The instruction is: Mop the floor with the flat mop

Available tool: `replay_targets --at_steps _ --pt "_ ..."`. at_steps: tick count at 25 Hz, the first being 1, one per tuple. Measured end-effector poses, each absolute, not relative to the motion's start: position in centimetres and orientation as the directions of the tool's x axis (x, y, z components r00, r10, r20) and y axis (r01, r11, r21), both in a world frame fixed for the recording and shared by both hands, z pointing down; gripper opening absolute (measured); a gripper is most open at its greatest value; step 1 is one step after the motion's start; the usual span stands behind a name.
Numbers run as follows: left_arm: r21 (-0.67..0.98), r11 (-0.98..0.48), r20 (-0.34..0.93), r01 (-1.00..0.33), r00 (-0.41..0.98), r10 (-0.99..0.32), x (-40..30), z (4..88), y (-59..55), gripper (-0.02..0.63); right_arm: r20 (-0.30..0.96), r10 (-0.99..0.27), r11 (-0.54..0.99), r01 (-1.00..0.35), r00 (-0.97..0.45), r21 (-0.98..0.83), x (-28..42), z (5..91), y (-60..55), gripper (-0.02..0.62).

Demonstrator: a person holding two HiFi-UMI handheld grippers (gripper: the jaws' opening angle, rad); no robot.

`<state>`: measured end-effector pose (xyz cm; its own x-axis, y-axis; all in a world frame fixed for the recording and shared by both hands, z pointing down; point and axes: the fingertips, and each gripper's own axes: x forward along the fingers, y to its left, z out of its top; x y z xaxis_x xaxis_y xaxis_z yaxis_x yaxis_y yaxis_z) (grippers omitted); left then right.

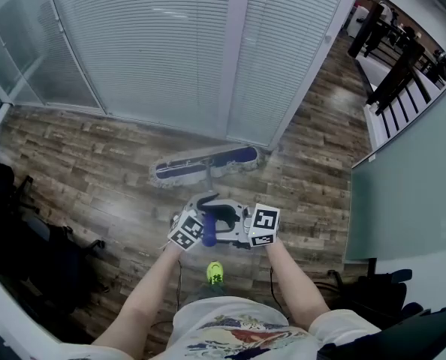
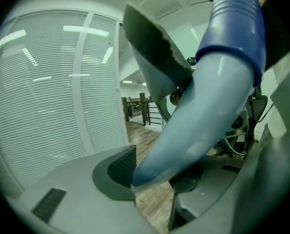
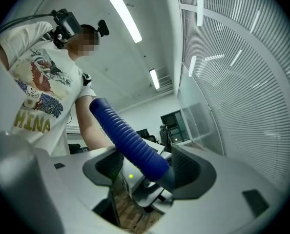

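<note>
The flat mop's head, blue with a pale fringe, lies flat on the wood floor just before the blind-covered glass wall. Its pole runs back to both grippers, which meet close in front of my body. My left gripper is shut on the mop handle, which fills the gap between its dark pads. My right gripper is shut on the blue ribbed grip, which slants up to the left between its pads.
White blinds close off the far side. Dark office chairs stand at the left. A grey partition and a chair base are at the right, and a black railing is at the back right. My green shoe is beneath the grippers.
</note>
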<state>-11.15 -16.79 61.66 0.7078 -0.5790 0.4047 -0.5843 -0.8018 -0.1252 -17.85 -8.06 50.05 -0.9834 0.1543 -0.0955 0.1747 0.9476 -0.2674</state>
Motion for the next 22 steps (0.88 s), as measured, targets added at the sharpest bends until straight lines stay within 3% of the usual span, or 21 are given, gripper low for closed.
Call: replay_targets --at_steps 22 --pt "-0.102 -0.838 0.403 -0.535 0.748 -0.527 -16.0 59.7 -28.3 0.135 -0.12 0.159 0.951 0.185 -0.98 -0.249 -23.1 49.3 -19.9 0.285"
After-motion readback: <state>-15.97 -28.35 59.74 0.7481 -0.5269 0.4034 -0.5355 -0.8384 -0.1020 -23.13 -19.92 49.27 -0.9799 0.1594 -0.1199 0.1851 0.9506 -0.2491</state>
